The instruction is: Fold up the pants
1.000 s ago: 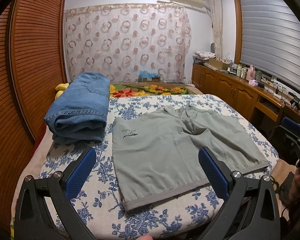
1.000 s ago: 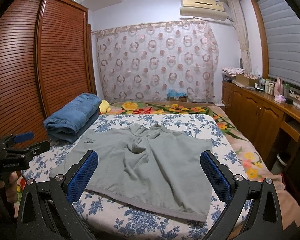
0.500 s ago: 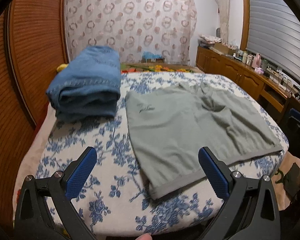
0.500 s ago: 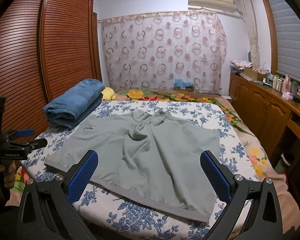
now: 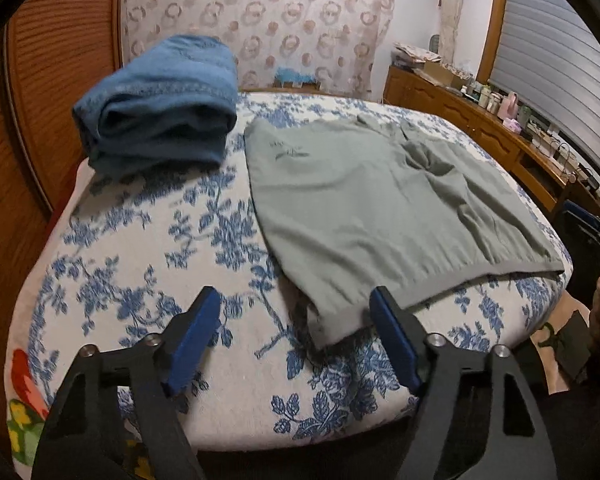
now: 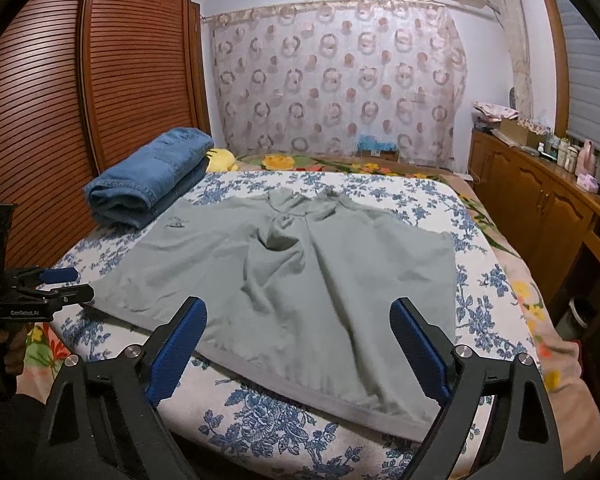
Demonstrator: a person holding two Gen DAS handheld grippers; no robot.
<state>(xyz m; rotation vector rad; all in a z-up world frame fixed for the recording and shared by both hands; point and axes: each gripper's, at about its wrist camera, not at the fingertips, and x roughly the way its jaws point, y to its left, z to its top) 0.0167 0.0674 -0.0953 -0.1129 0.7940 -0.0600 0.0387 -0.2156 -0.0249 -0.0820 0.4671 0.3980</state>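
Observation:
Grey-green shorts [image 5: 364, 208] lie spread flat on the flowered bed sheet [image 5: 160, 248], waistband toward me; they also show in the right wrist view [image 6: 300, 280]. My left gripper [image 5: 296, 312] is open and empty, low over the bed, with the near left waistband corner [image 5: 332, 326] between its fingers. My right gripper [image 6: 298, 320] is open and empty above the near waistband edge [image 6: 292, 376]. The left gripper also appears at the left edge of the right wrist view [image 6: 60, 284].
Folded blue jeans [image 5: 160, 108] lie at the back left of the bed, beside a slatted wooden wardrobe [image 6: 60, 100]. A wooden cabinet [image 6: 540, 200] with bottles runs along the right wall. A yellow plush [image 6: 220, 158] lies behind the jeans.
Both grippers have moved down and forward toward the shorts. The left gripper has swung left and now straddles the near left waistband corner. Both stay open.

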